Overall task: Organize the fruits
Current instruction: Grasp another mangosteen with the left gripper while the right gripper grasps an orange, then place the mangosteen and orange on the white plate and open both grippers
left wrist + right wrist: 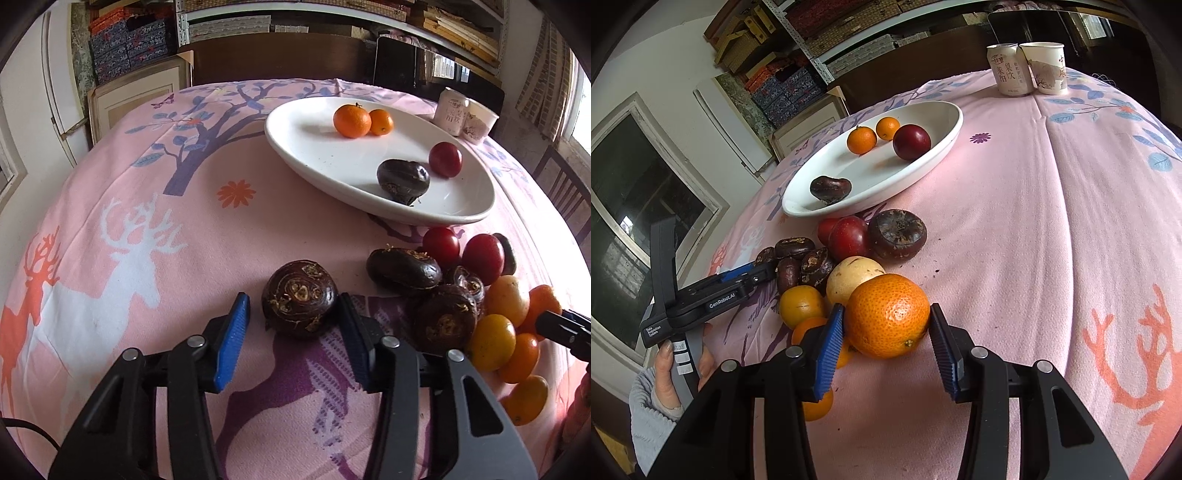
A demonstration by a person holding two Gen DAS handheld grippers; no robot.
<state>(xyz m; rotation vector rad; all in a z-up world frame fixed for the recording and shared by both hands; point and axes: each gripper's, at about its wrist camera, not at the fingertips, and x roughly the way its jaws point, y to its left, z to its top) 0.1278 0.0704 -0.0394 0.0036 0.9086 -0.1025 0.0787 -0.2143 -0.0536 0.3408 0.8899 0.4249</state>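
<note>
A white oval plate [317,155] [945,122] holds two small oranges [352,120], a red plum [445,159] and a dark water chestnut [403,181]. A pile of water chestnuts, plums and oranges [491,295] lies in front of it. My left gripper [293,314] is open around a dark water chestnut [300,298] on the cloth; the right pad touches it, the left pad stands apart. My right gripper [887,321] is open around a large orange [887,314] at the pile's near edge, both pads close to its sides.
A drink can [1010,70] and a paper cup [1045,68] stand at the table's far side. The pink printed tablecloth [147,221] covers the table. Chairs and shelves stand beyond the table. The left gripper's body [713,291] lies left of the pile.
</note>
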